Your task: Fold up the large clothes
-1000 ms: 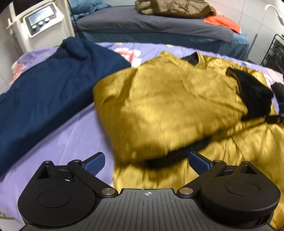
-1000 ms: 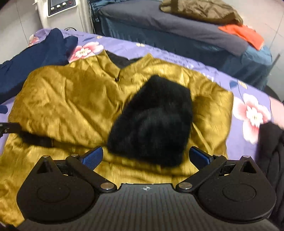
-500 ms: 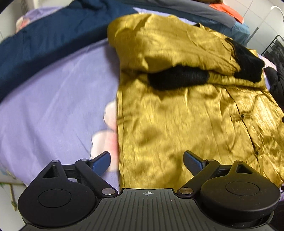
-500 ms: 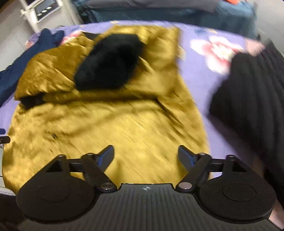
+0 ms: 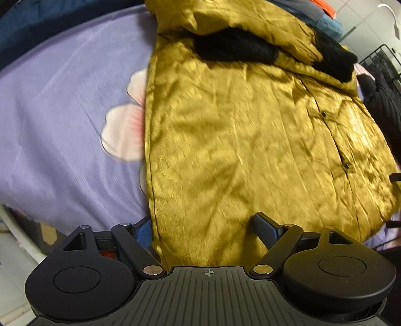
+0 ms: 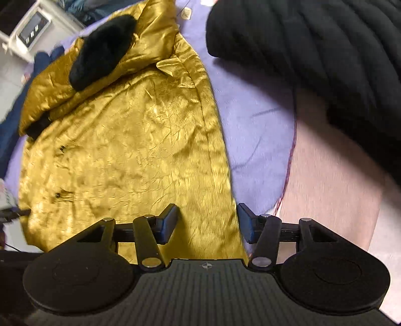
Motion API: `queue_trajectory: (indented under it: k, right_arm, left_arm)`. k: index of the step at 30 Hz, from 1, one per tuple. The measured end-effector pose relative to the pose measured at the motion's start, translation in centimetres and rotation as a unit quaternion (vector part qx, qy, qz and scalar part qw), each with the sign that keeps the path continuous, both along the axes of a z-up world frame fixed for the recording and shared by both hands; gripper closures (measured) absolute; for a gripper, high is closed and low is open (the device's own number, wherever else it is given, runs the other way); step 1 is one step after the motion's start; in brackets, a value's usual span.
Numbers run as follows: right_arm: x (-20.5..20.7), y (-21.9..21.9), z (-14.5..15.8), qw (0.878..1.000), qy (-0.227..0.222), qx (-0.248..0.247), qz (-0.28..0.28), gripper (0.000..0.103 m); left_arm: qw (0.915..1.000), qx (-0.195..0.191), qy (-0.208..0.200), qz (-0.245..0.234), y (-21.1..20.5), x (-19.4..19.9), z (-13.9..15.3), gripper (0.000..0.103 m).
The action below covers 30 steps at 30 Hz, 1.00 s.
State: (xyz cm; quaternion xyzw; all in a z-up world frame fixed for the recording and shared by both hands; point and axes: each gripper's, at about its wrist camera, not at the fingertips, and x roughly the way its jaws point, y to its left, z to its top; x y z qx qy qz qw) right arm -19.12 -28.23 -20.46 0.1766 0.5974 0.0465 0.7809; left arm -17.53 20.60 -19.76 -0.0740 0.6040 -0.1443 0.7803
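Observation:
A golden-yellow satin coat (image 5: 238,140) lies flat on the purple bedsheet (image 5: 62,105), with its black fur cuffs (image 5: 233,47) folded across the chest. My left gripper (image 5: 204,229) is open over the near left corner of the hem, and the coat's edge runs by its left finger. In the right wrist view the same coat (image 6: 130,140) fills the left half. My right gripper (image 6: 208,222) straddles the near right corner of the hem; its jaws are closing, with fabric between them and no pad pressing on it.
A black ribbed knit garment (image 6: 313,50) lies right of the coat on a pink flower print (image 6: 338,188). A navy garment (image 5: 37,20) lies at the far left. A white machine (image 6: 30,35) stands behind the bed. The bed's near edge is just below the hem.
Both grippers have travelled from the folded sleeves down to the coat's near hem corners and tilted downward. The right gripper's jaws have narrowed. The coat itself has not shifted.

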Motion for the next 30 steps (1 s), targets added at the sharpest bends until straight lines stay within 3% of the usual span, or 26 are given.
queue_trajectory:
  k: [1,6,10,12,20,25,30]
  right_arm:
    - [-0.2,-0.2,-0.1,1.000,0.003,0.011,-0.003,0.053]
    - [-0.5,-0.1,0.2,0.999,0.017,0.035,0.018,0.061]
    - [-0.5,0.1,0.0,0.998,0.036,0.037,0.037,0.061]
    - [-0.5,0.0,-0.4,0.997,0.046,0.041,0.038,0.061]
    - [-0.6,-0.3,-0.2,0.997,0.049,0.060,0.025,0.086]
    - [-0.4,-0.2,1.2,0.994,0.037,0.098,0.007,0.092]
    - [1.3,0.6,4.0,0.991,0.004,0.135,0.014,0.093]
  left_arm:
    - [1.0000,-0.002,0.003,0.001,-0.1,-0.3,0.0,0.000]
    - [0.9994,-0.018,0.029,0.007,0.7,-1.4,-0.3,0.000]
    - [0.9986,-0.024,0.048,0.005,0.7,-1.4,-1.1,0.000]
    - [0.9986,-0.020,0.050,0.002,0.5,-1.2,-1.1,0.006]
    - [0.9977,-0.028,0.058,-0.024,0.1,-0.6,-0.2,0.038]
    - [0.9977,-0.027,0.041,-0.046,-0.3,0.2,2.0,0.046]
    - [0.9984,-0.054,-0.011,-0.013,0.7,2.7,6.0,0.048]
